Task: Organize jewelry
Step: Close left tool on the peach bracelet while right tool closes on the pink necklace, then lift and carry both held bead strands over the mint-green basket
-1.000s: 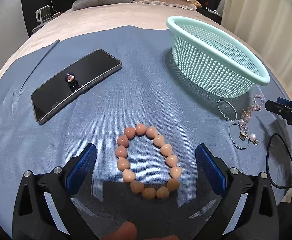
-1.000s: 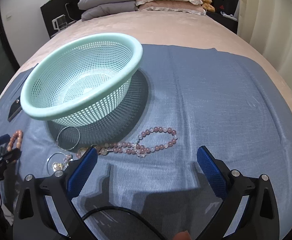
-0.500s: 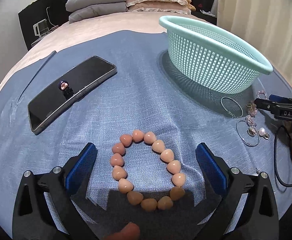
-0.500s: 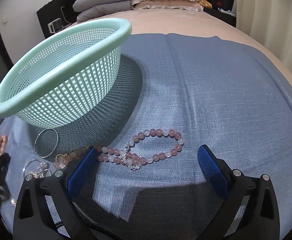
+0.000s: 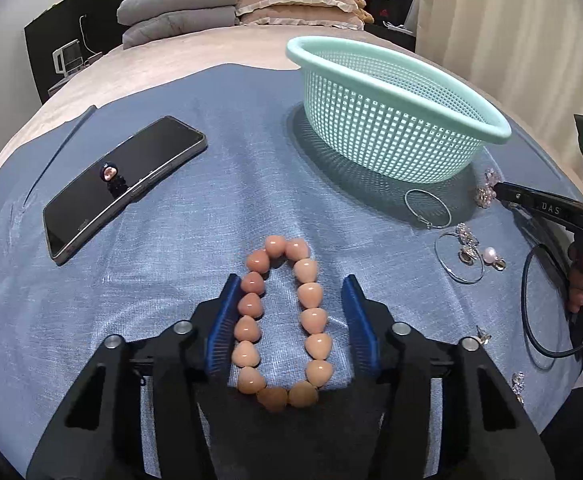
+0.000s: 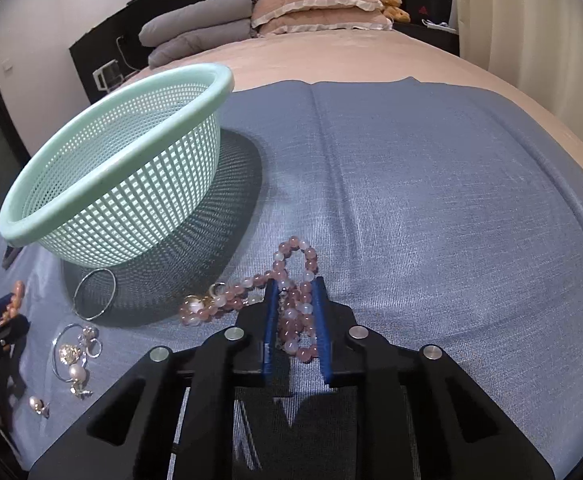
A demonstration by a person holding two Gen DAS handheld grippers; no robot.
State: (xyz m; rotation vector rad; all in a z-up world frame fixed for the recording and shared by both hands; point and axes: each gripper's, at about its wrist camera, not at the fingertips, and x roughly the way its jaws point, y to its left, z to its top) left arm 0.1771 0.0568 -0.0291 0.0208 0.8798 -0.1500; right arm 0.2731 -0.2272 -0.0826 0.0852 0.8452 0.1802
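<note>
A bracelet of peach heart-shaped beads (image 5: pixel 311 294) lies on the blue cloth as a narrow oval. My left gripper (image 5: pixel 290 280) straddles it with its jaws closing. The left pad touches the left row of beads; a slim strip of cloth shows before the right pad. My right gripper (image 6: pixel 295 282) is closing on a pink and white bead bracelet (image 6: pixel 291 248). Its blue pads press a bunch of the beads, and a loop sticks out past the tips. The mint mesh basket (image 5: pixel 391 136) stands empty behind, upper left in the right wrist view (image 6: pixel 131 200).
A black phone (image 5: pixel 123 184) lies on the cloth at the left. Thin hoop earrings (image 5: pixel 427 208), crystal pieces and pearl earrings (image 5: pixel 489 256) are scattered between the two grippers. A black cable (image 5: pixel 531 320) loops at the right. Pillows (image 5: pixel 291 0) lie at the bed's far end.
Both grippers went from wide open to closing. The left jaws came in around the peach bracelet and squeezed it narrower. The right gripper sank and clamped the pink bracelet, bunching it.
</note>
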